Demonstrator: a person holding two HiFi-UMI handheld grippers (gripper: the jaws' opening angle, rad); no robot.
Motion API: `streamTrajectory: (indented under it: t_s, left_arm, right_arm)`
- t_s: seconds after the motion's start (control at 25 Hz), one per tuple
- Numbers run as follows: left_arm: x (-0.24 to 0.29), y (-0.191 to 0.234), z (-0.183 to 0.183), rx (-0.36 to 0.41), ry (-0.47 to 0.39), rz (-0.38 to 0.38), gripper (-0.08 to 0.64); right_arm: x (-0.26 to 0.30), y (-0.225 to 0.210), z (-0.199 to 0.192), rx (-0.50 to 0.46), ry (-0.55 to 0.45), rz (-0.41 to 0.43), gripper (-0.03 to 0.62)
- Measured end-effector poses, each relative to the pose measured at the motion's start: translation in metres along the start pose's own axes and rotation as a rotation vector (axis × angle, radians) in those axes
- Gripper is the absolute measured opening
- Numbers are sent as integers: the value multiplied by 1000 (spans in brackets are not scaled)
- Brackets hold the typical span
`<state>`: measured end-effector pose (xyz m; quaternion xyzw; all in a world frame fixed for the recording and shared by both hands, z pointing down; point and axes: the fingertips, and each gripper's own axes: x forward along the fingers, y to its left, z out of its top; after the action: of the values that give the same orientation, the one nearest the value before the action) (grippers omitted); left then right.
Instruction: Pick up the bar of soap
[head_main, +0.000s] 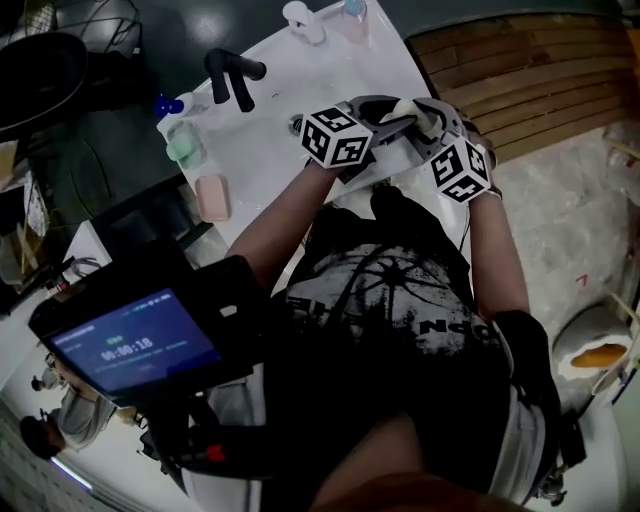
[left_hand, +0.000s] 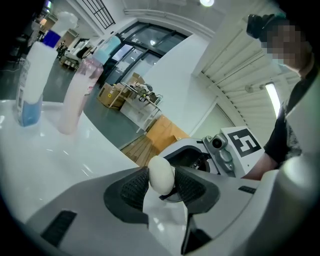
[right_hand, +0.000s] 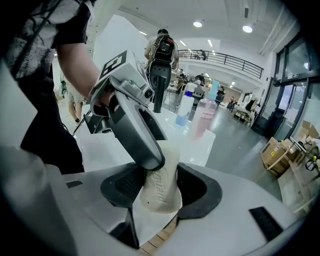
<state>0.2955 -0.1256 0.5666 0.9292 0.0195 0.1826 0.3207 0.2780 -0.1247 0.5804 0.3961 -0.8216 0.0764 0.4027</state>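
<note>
At one o'clock in the head view, by the edge of the counter (head_main: 300, 90), the bar of soap (right_hand: 159, 190) is pinched from eight o'clock by the jaws of the left gripper (head_main: 385, 128) and from four o'clock by those of the right gripper (head_main: 432, 128), likely to stop it slipping.

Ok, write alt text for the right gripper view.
The right tool grips a white bar of soap, and the left tool holds the same bar from the upper left. Behind, a white table carries a blue bottle and a pink bottle.
</note>
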Motion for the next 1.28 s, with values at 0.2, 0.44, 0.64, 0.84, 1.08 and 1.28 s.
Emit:
streamTrajectory:
  t_s: [0.2,0.44,0.64,0.84,1.08,1.28]
  left_arm:
    - [12,18,-19,-38,17,3,169]
    - [13,36,-30,-90,8,-2,172]
    - [10,45,-34,-101,5,22,183]
    - [8,48,-35,-79,-7,33,184]
    - [6,50,-35,-58,-10,71,189]
    - [1,56,-29,-34,-25,119,196]
  right_arm:
    - [19,3,-20,13,39,48,210]
    - [35,4,-25,28,49,79,210]
    - [42,5,-26,22,64,93,211]
    - [45,5,-28,30,72,90,212]
    - [48,6,-31,51,80,82,212]
    - [47,2,-30,45,73,49,229]
